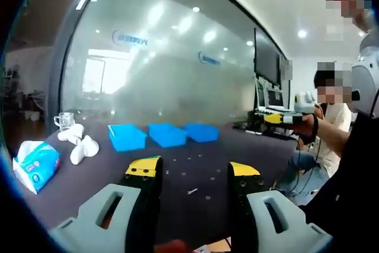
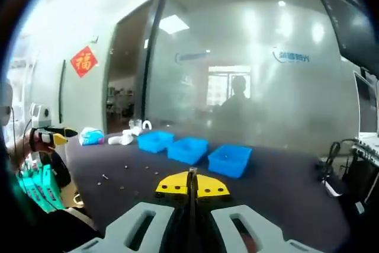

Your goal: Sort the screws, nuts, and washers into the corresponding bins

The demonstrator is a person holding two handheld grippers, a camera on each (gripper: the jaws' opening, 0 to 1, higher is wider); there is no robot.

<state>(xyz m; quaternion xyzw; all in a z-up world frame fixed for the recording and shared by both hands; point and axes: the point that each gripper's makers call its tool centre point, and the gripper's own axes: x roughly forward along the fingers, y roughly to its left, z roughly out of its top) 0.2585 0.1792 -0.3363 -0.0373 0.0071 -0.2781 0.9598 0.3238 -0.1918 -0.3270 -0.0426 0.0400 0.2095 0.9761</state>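
Your left claw (image 1: 193,173) hangs wide and empty over the loose hardware (image 1: 192,191) mid-bench; right claw (image 2: 192,185) is pinched closed, apparently gripping something thin. Three blue bins (image 2: 188,149) wait along the far edge, handy for dropping.

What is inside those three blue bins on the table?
From this low angle the three blue bins show their outer walls and rims; their walls cover whatever is inside. Small loose hardware lies on the dark table before them.

We see three bright blue bins (image 1: 167,134) on a dark grey table (image 1: 195,170), yellow-tipped black jaws, a blue-and-white tissue pack (image 1: 35,164) lower left, and a red sign (image 2: 84,61).
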